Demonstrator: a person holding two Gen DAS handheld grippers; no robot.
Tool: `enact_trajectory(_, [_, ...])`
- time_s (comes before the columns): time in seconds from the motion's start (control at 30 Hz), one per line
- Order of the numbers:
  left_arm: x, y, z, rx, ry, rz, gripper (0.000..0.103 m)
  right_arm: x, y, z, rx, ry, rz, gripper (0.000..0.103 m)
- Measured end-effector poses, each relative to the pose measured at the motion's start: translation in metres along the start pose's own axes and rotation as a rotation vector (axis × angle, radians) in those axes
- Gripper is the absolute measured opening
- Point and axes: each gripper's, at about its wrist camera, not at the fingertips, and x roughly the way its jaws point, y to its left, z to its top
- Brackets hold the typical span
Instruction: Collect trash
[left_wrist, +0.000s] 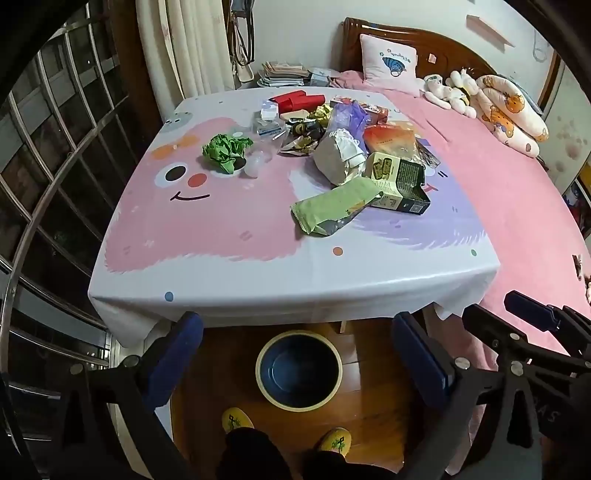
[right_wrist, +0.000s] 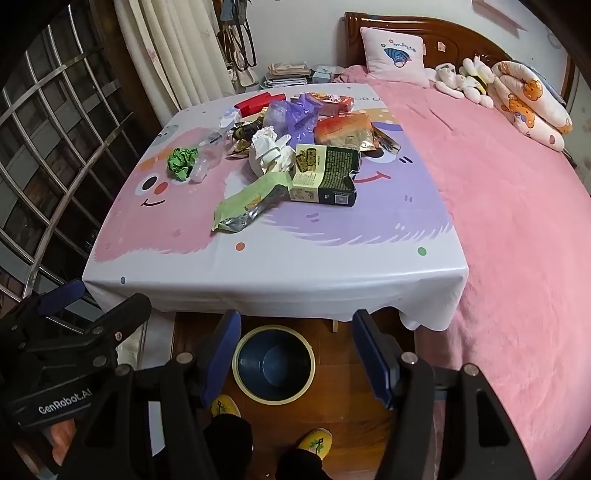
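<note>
Left wrist view, left hand-held gripper: fingers spread wide and holding nothing, hanging above the floor at the near edge of the desk.
Left wrist view, bin: one, dark blue with a pale rim, on the wooden floor just in front of the desk; it looks empty, so collecting appears not yet begun.
Left wrist view, trash count: one green snack wrapper nearest the near edge, one open dark carton just right of it, one green paper ball alone to the left, one grey-white crumpled wad, one purple bag, one red box at the far side. The clear plastic pieces and foil scraps between them are too tangled to count.
Left wrist view, other gripper: the right one shows only partly at the lower right.
Right wrist view, right hand-held gripper: fingers apart, empty, above the same bin.
Right wrist view, step in hand: likely the first reach; the green snack wrapper is the nearest loose piece, and pinching its raised foil end should lift it without dragging the open dark carton.
Right wrist view, advice: the green paper ball stands apart and suits the left side; release each piece directly over the bin.
Right wrist view, feet: two yellow slippers close to the bin.
</note>
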Motion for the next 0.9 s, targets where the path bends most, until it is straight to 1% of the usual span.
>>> enact_trajectory(0.27, [-0.003,0.003,0.000,-0.005,-0.011,-0.007,0.101,-0.002,0.001,-0.001,-0.002,-0.006,0.003,0.063])
enact_trajectory(0.5, [-0.009,0.003,-0.003,-0.002,-0.028,0.002,0.101,-0.005,0.002,-0.002,-0.005,-0.012,0.006,0.063])
enact_trajectory(0.9, [-0.017,0.005,-0.010,-0.013,-0.035,0.010,0.101,-0.013,0.008,-0.008,-0.020,-0.020,0.013,0.063])
